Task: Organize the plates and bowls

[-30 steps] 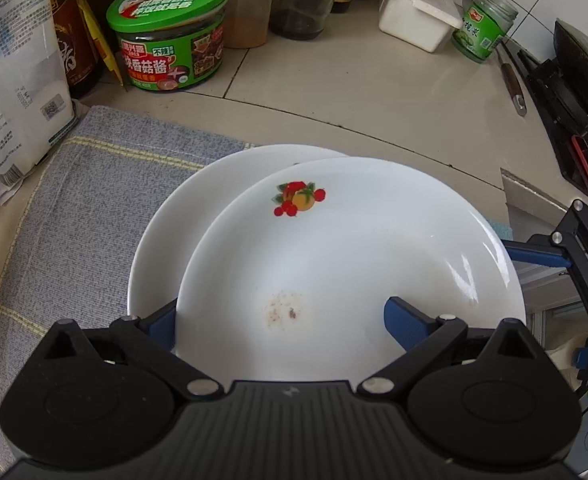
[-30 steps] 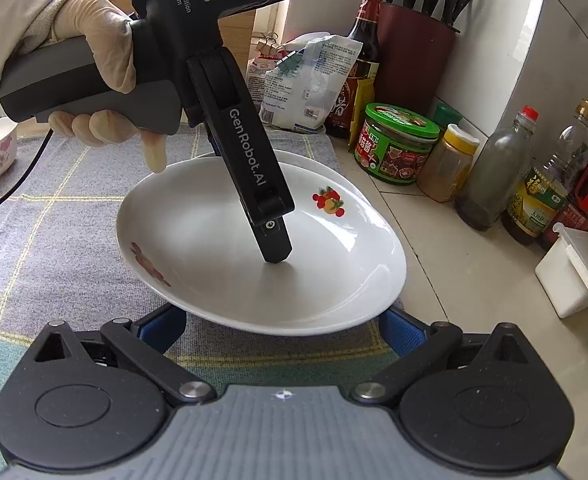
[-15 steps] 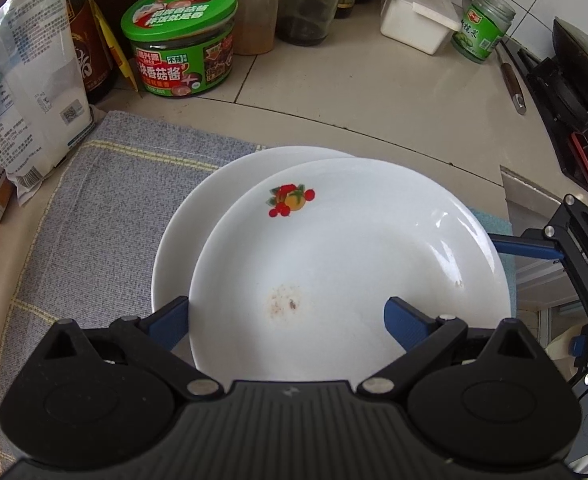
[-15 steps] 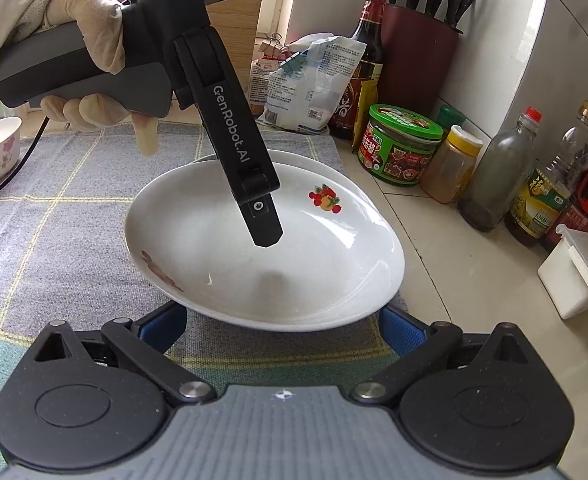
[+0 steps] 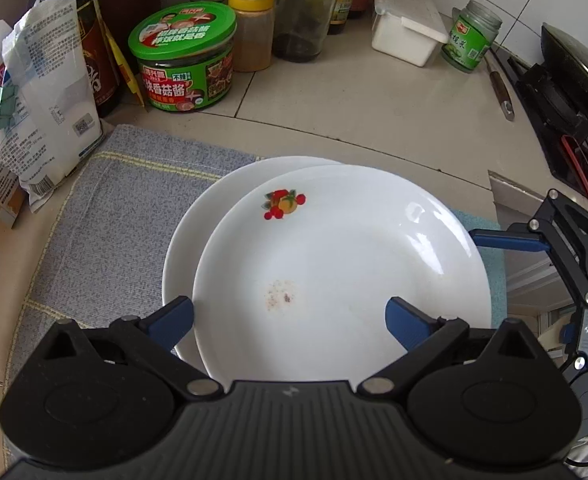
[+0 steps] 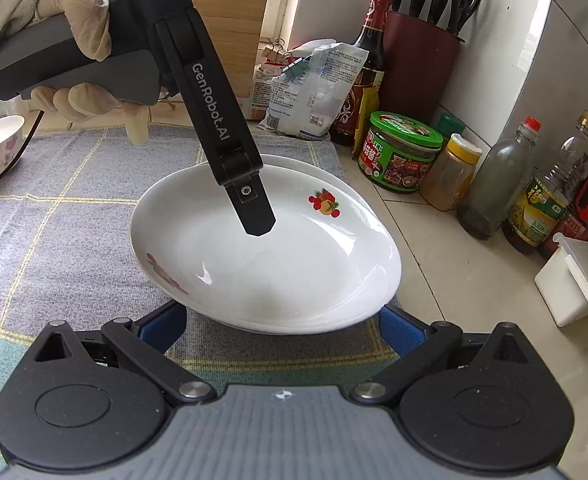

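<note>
The upper plate (image 5: 346, 272), white with a fruit print near its far rim, sits skewed on a lower plate (image 5: 185, 248): it overhangs to the right and leaves a crescent of the lower one bare on the left. Both rest on a grey towel (image 5: 105, 216) spread over the table (image 5: 354, 120).

The left hand-held gripper (image 5: 289, 316) hovers above the plate's hollow with its jaws wide apart and nothing between them. The right hand-held gripper (image 6: 281, 320) is also spread, its blue fingers (image 6: 161, 324) low at either side of the near rim; whether they touch the plate cannot be told.

The likely trouble is the offset stack. A push on the overhanging edge could tip the upper plate or slide it off its mate, and glazed ware gives little grip. A careless nudge to the right sends it toward the towel's end, where the table appears to drop away.

Behind stand a green-lidded jar (image 5: 183, 56), a yellow-capped jar (image 5: 251, 28) and a paper bag (image 5: 49, 92), so there is little room that way. The open towel on the left offers the most.
</note>
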